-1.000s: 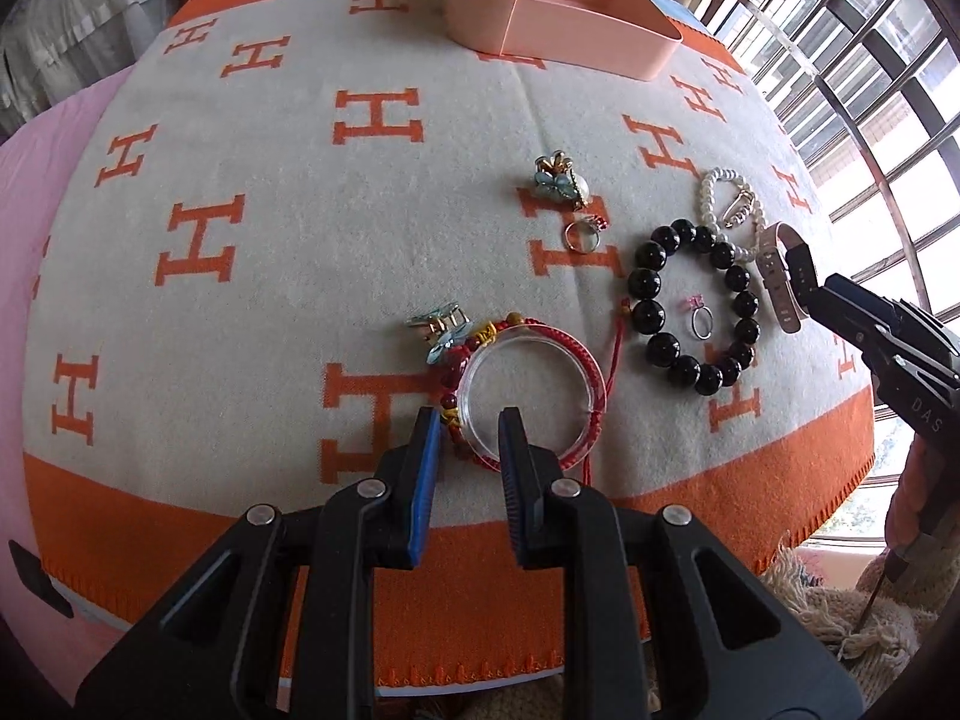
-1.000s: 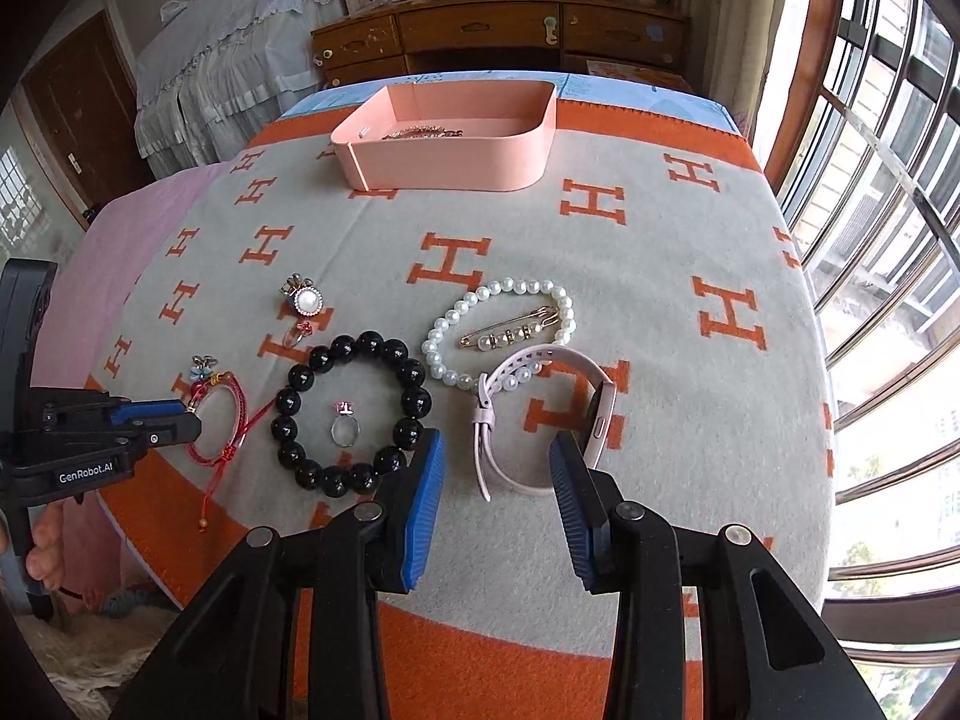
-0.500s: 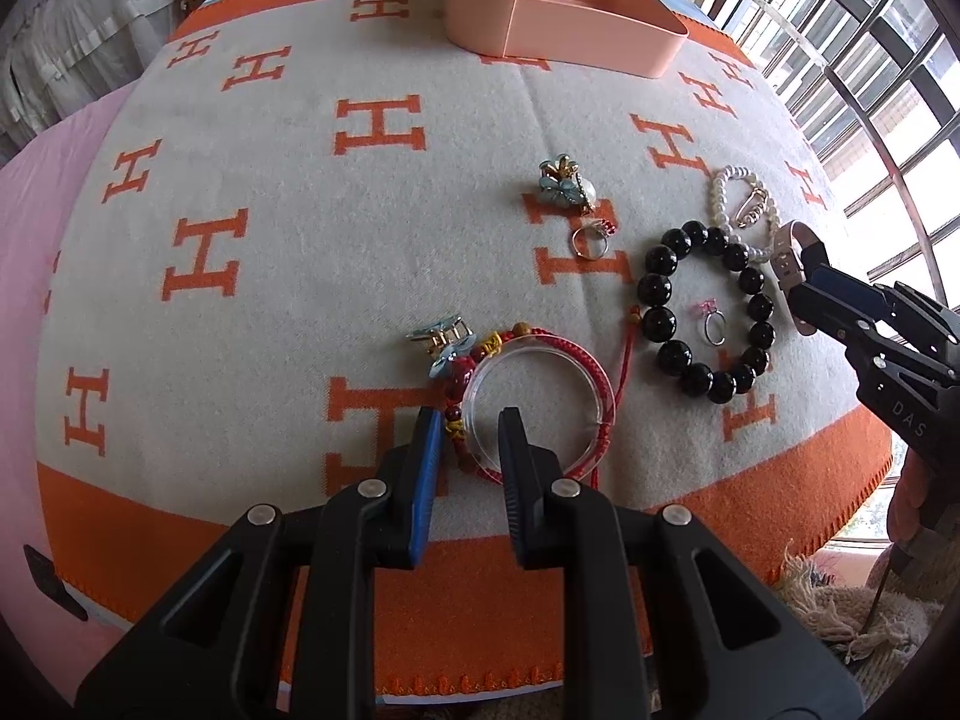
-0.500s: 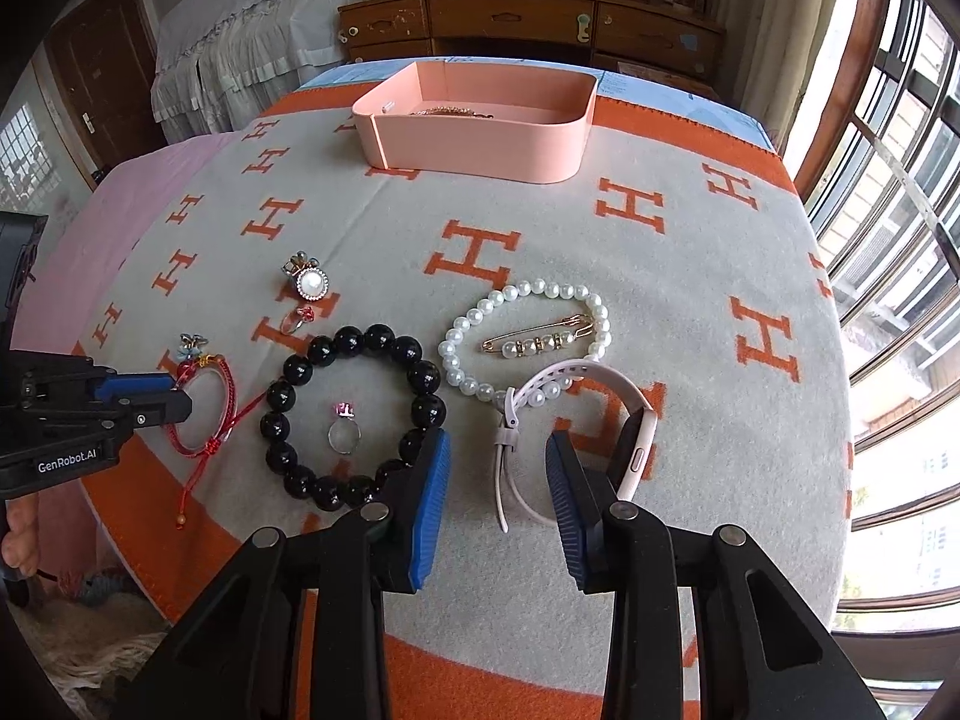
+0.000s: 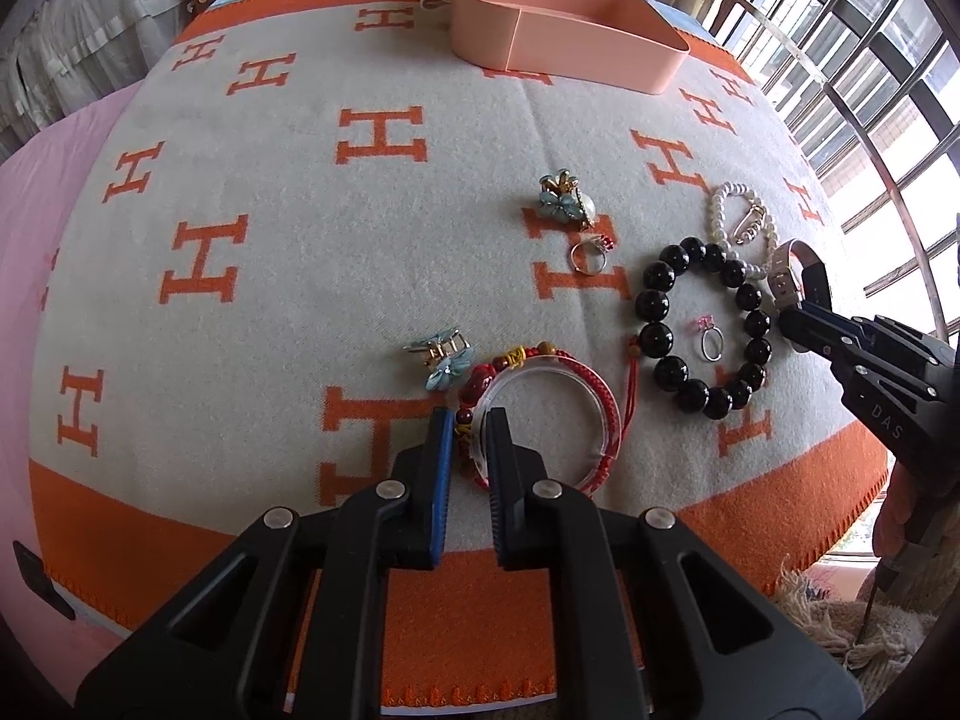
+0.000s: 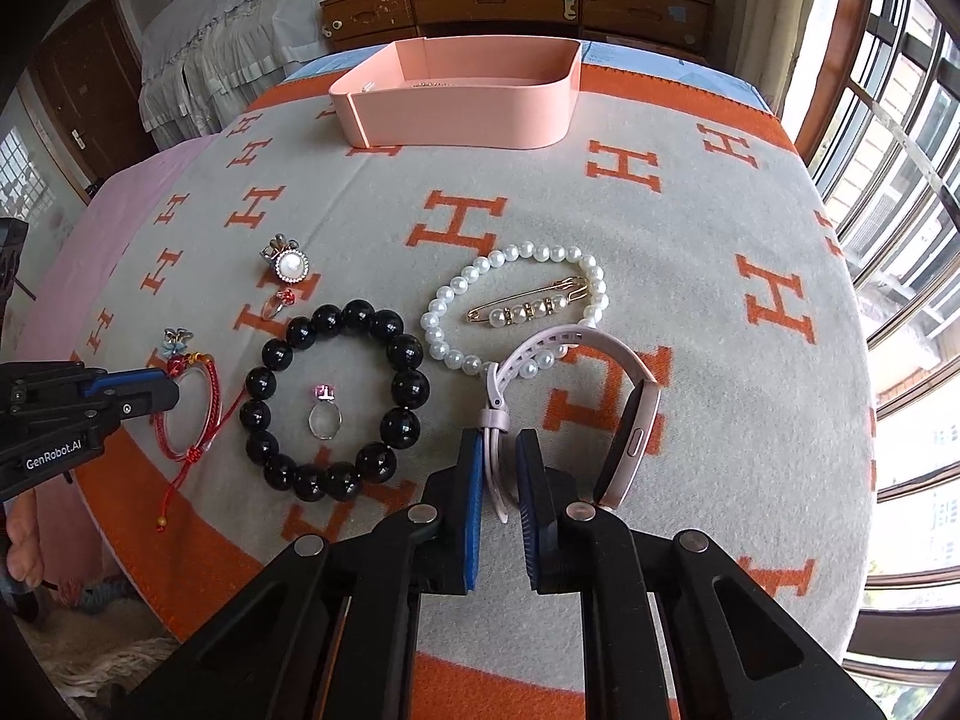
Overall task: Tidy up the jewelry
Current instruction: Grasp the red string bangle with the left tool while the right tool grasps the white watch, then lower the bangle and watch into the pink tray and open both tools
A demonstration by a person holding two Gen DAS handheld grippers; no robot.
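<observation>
The tabletop [image 6: 690,228] is being covered by a cream and orange blanket [image 5: 300,324] patterned with letter H.

Left gripper [image 5: 469,426]: the fingers are being held narrow and are being pressed on the near-left rim of the red cord bracelet [image 5: 594,378], which is lying around a clear bangle [image 5: 543,371]. A small blue flower clip [image 5: 444,360] is lying just beside that bracelet, on its far-left side.

Right gripper [image 6: 501,450]: the fingers are closing, and the strap of the pale pink watch [image 6: 630,414] is being pinched between them near its loop. The watch body is resting on the blanket to the right of the fingers.

The black bead bracelet [image 6: 336,396] is lying between the two grippers, with a pink-stone ring [image 6: 325,414] inside it. The pearl bracelet [image 6: 516,306] is lying beyond the watch, touching its strap, with a gold pearl pin [image 6: 534,306] inside it. A pearl brooch [image 6: 291,264] and a small ring [image 6: 279,305] are lying beyond the black beads.

The pink tray [image 6: 456,108] is standing at the far edge of the blanket, well apart from the loose pieces; a chain-like item is being seen faintly inside it.
</observation>
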